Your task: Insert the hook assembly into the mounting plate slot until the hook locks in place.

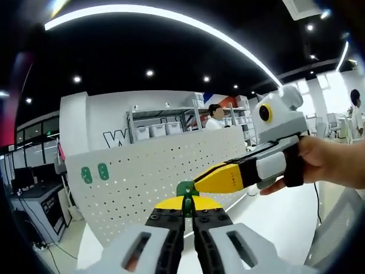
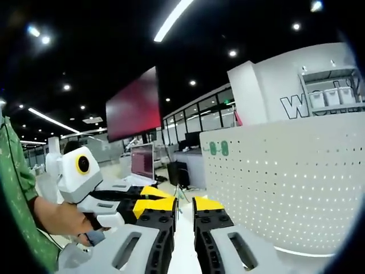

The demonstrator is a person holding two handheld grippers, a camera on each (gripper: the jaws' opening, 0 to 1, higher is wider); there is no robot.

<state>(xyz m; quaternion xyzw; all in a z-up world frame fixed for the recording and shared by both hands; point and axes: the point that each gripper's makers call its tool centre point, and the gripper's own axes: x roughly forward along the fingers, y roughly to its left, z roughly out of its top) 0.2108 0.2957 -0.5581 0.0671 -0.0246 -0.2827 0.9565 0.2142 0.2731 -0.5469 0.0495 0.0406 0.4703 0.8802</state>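
A small green hook (image 1: 185,190) sits pinched between the yellow tips of my left gripper (image 1: 186,203), which is shut on it. The right gripper (image 1: 223,177), held by a hand, comes in from the right, its yellow tip touching the hook's side. Behind stands the white perforated mounting plate (image 1: 154,168), at some distance, with two green hooks (image 1: 94,172) on its upper left. In the right gripper view my right gripper (image 2: 183,204) shows a narrow gap with nothing in it. The left gripper (image 2: 149,192) lies just left of it. The plate (image 2: 291,182) stands to the right.
A person's hand (image 1: 328,162) holds the right gripper; a green sleeve (image 2: 17,194) and a hand hold the left one. Shelving with white bins (image 1: 165,128) rises behind the plate. Desks with monitors (image 2: 142,162) stand at the far left.
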